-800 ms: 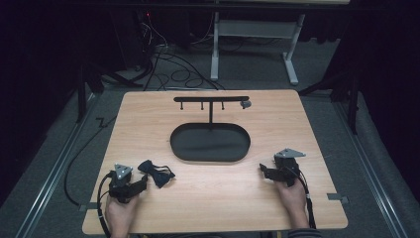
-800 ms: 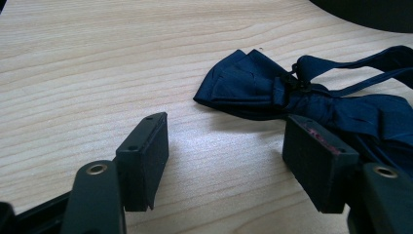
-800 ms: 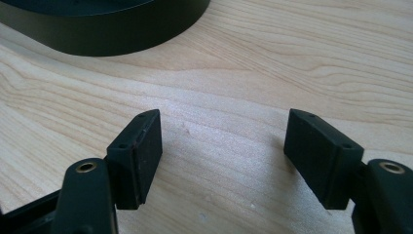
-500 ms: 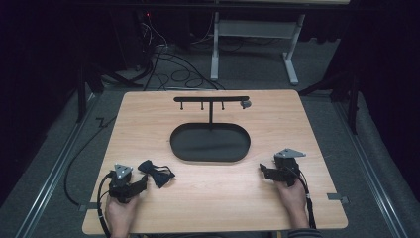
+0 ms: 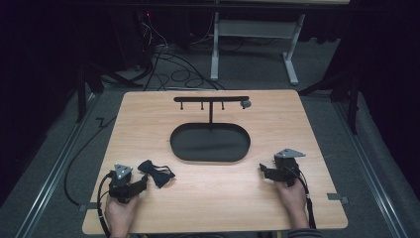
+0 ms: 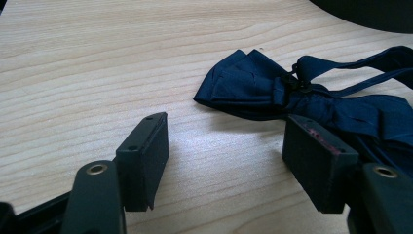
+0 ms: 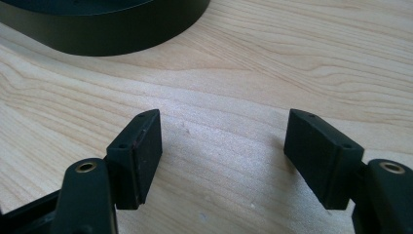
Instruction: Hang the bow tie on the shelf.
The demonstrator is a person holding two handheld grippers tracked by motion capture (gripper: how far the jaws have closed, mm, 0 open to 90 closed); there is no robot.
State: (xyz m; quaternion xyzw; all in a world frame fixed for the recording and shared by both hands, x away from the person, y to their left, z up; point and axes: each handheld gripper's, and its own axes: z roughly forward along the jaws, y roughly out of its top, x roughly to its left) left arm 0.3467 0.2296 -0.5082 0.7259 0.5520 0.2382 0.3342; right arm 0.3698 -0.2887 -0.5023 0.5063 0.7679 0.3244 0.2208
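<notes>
The bow tie is lying flat on the desk, near the front left corner. It is dark blue cloth, so it is probably very light and soft, and it will likely bend and flop when it is lifted. It does not look like a thing that breaks. The best place to take hold looks like the tight knot in the middle, because the cloth is bunched thick there and both wings will hang evenly. A thin strap is looping out behind the knot and could drag or catch on something.

In the high view, the long way of the bow tie is running on a slant, from up-left down to the right. One wing is pointing toward the left hand-held gripper and the other toward the middle of the desk.

The left hand-held gripper is sitting just beside the bow tie with its jaws spread wide and nothing between them. One jaw is almost touching the near wing.

Farther back, a black oval tray is sitting in the middle of the desk, with a black rack with small pegs standing behind it.

The right hand-held gripper is resting well apart on the other side, and its jaws are spread wide over bare wood too.
</notes>
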